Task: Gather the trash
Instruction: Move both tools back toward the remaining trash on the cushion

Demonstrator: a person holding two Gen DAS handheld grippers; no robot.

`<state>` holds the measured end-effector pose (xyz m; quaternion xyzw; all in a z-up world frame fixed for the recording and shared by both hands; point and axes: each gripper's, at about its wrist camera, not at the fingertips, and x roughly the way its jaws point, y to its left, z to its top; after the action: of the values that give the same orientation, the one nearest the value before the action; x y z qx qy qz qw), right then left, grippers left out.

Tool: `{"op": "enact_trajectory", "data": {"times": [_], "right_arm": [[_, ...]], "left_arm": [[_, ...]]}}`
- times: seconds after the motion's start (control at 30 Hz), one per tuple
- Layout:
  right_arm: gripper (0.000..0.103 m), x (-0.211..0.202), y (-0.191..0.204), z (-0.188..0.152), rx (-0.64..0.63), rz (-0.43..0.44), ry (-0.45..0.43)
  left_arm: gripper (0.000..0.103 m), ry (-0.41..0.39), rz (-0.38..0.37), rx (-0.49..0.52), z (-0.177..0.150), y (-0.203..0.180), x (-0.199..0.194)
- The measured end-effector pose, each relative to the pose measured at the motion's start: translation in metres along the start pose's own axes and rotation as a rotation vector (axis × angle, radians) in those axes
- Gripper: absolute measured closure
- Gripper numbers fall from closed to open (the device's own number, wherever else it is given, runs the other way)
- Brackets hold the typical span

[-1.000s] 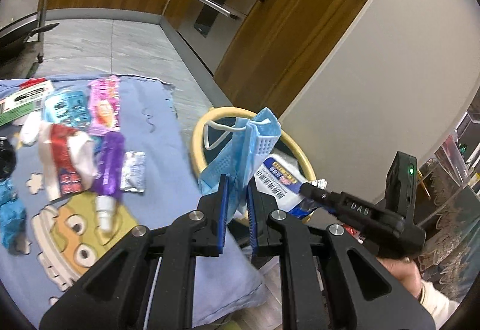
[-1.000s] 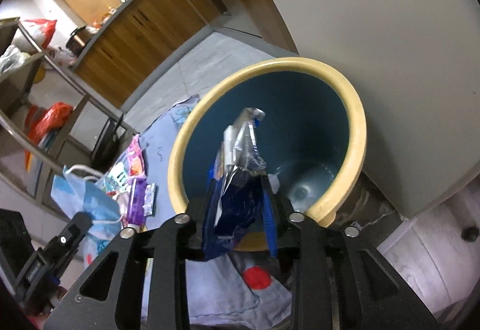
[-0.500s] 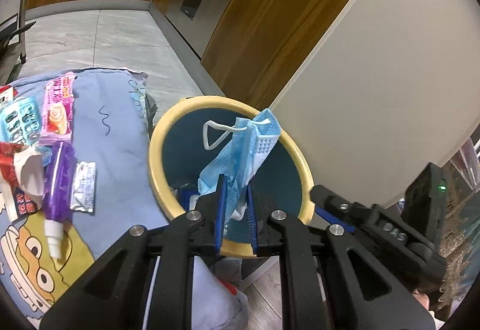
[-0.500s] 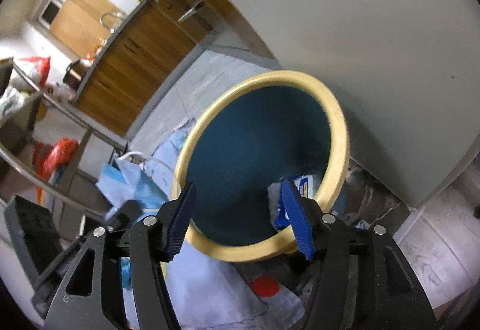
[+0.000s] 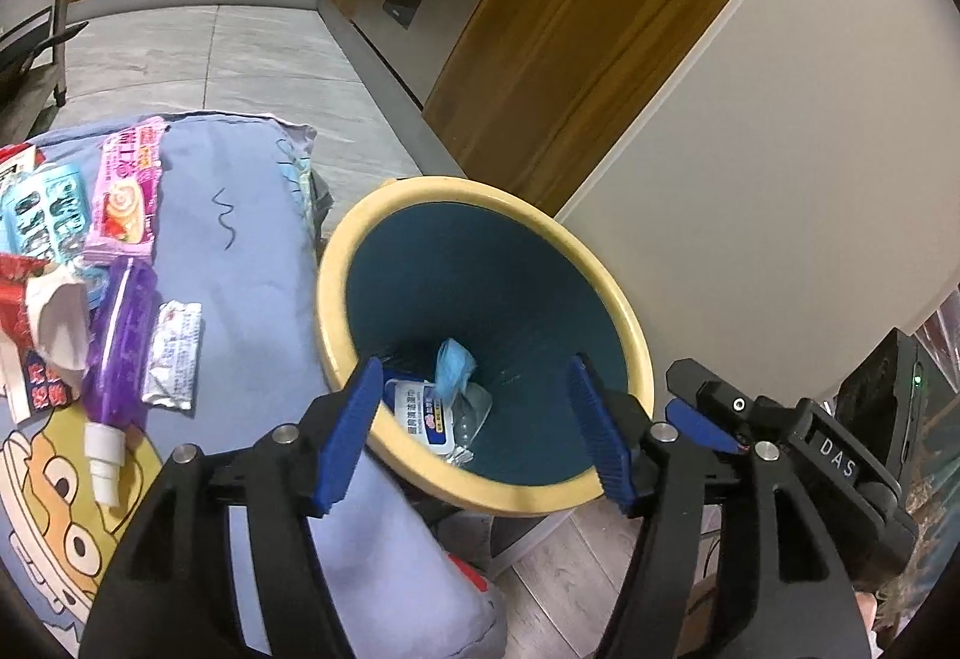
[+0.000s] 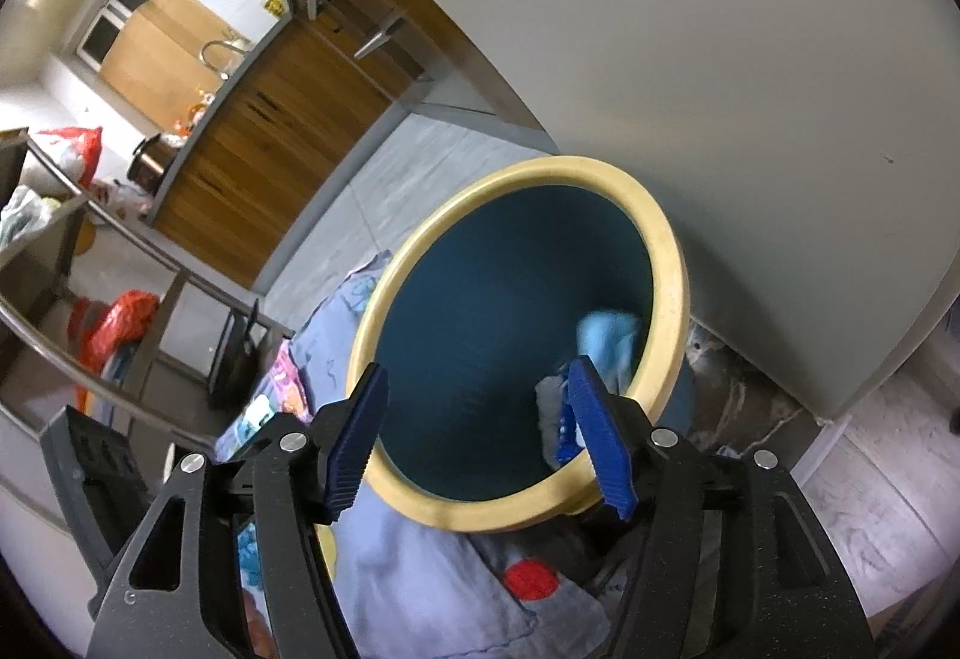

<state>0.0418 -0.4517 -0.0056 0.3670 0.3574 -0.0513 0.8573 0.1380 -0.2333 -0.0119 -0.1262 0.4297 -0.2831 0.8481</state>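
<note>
Your left gripper (image 5: 477,428) is over the round bin (image 5: 360,245) with the yellow rim, and its jaws are opening wide with nothing between them; the blue face mask (image 5: 454,371) lies down at the bottom of the bin, touching a white and blue packet (image 5: 423,413). Your right gripper (image 6: 477,437) is over the same bin, its jaws also opening and holding nothing. More trash is beside the bin on the blue cloth (image 5: 252,287): a purple bottle (image 5: 117,347), a small silver packet (image 5: 173,356) and a pink wrapper (image 5: 127,191).
</note>
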Motion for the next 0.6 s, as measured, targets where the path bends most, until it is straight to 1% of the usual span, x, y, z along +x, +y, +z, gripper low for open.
{"op": "enact_trajectory", "data": {"times": [0.13,0.27,0.33,0.5,0.6], "right_arm": [[0.033,0.000,0.007,-0.002,-0.039,-0.009,-0.007],[0.026,0.000,0.019,-0.004,-0.101,-0.021,-0.015],[0.025,0.001,0.026,-0.007,-0.137,-0.026,-0.015],[0.024,0.008,0.043,-0.015,-0.231,-0.044,0.000],[0.024,0.011,0.052,-0.022,-0.285,-0.057,0.005]], "left_arm": [[0.032,-0.026,0.011,0.007,-0.002,0.009,-0.014],[0.030,-0.059,0.034,0.015,-0.007,0.024,-0.037],[0.028,-0.076,0.051,0.008,-0.009,0.036,-0.051],[0.028,-0.110,0.075,-0.020,-0.017,0.060,-0.080],[0.028,-0.128,0.112,-0.019,-0.021,0.077,-0.099]]}}
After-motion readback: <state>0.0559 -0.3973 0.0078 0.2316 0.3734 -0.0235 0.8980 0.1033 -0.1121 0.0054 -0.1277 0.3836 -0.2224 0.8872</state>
